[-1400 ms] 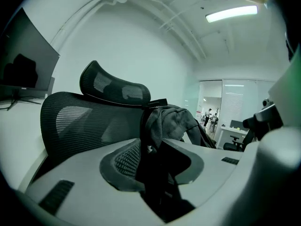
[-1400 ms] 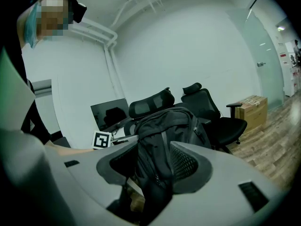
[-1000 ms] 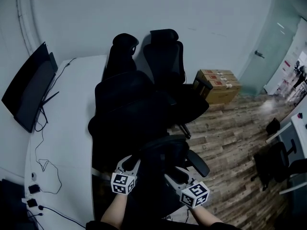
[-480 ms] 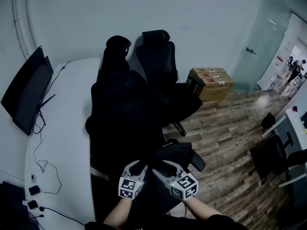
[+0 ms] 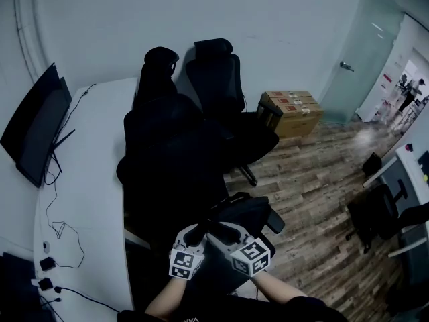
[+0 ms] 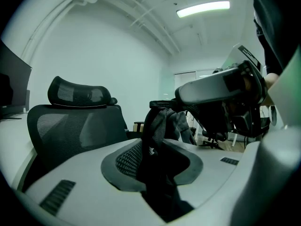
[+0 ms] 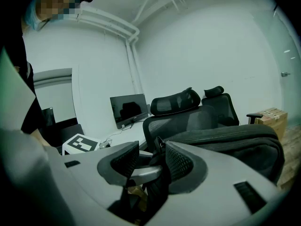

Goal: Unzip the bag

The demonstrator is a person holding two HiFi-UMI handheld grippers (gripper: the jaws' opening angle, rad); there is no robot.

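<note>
Bag (image 5: 234, 213): plain black.
Left gripper (image 6: 155, 159), right gripper (image 7: 150, 166): pale grey jaws with dark grey cross-hatched pads. Each cube (image 5: 182, 263) is white with black square markers.
Chairs (image 5: 221, 92), far: black, mesh backs.
Desk (image 5: 87, 180), left: white. Cables (image 5: 64, 233) on it are thin and black.
Monitor (image 5: 33, 133): black.
Boxes (image 5: 291, 109), far right: brown card, red labels.
Floor (image 5: 315, 200): brown wood planks, mixed tones.
Wall (image 5: 268, 25): pale grey-white.

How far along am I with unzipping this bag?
Done: both tools are at the black bag. In hand: the left hand-held gripper pinches a fold of its fabric. The right hand-held gripper has its jaws apart, with a dark strip beside one pad. Left: the whole zip, since no opening shows yet.
</note>
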